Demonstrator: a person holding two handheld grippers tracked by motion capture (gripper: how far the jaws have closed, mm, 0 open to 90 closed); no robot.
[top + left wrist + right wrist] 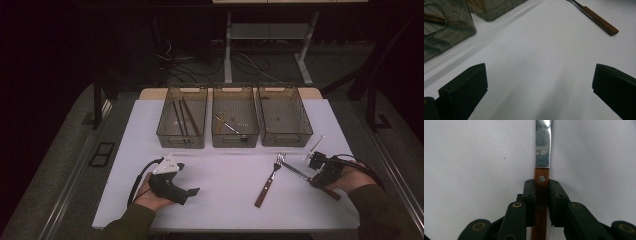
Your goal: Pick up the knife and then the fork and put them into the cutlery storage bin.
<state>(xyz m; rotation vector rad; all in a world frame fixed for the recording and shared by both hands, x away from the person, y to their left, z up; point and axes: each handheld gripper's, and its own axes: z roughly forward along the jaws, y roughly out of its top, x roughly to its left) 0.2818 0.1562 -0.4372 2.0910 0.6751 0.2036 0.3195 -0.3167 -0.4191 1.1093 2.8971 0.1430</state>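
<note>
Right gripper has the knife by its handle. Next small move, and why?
Probably lift it straight up a little: the right gripper is shut on the knife, whose tip lies near the fork, so rising first should avoid nudging it on the way to the bins.

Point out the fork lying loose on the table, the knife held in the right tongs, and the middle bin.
fork (pixel 267 181), high view, on its shaft above the wooden handle.
knife (pixel 543 142), right gripper view, on its metal blade.
middle bin (pixel 235 141), high view, on its near wall.
</note>
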